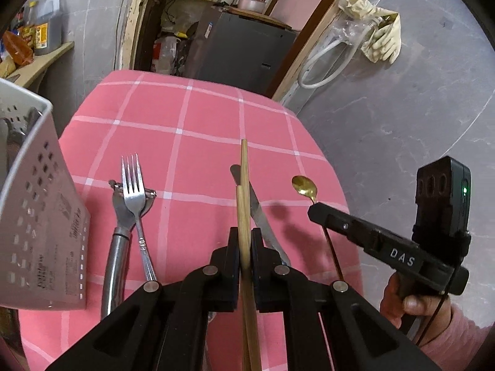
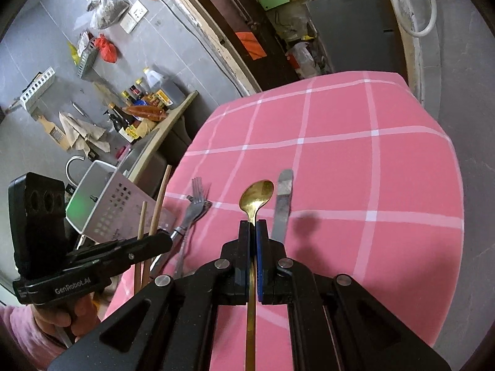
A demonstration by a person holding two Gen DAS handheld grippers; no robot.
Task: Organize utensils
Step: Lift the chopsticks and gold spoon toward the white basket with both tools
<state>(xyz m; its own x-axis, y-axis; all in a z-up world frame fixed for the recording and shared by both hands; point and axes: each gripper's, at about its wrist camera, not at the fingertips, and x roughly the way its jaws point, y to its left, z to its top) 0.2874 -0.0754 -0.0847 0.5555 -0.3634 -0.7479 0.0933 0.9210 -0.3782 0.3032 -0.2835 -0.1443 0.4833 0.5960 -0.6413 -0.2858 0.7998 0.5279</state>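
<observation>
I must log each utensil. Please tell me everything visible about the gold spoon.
The spoon looks like polished gold metal, with an oval bowl and a long thin handle. The right gripper is shut on the handle just behind the bowl, which points away from the camera. It hangs above the tablecloth, casting a shadow, left of the knife.

Both views are evenly and softly lit, sharp at centre, with dark fisheye vignettes curving the corners, soft shadows on the pink tablecloth (image 1: 201,117) at right centre, and mild glare on the gold spoon (image 2: 258,193).
</observation>
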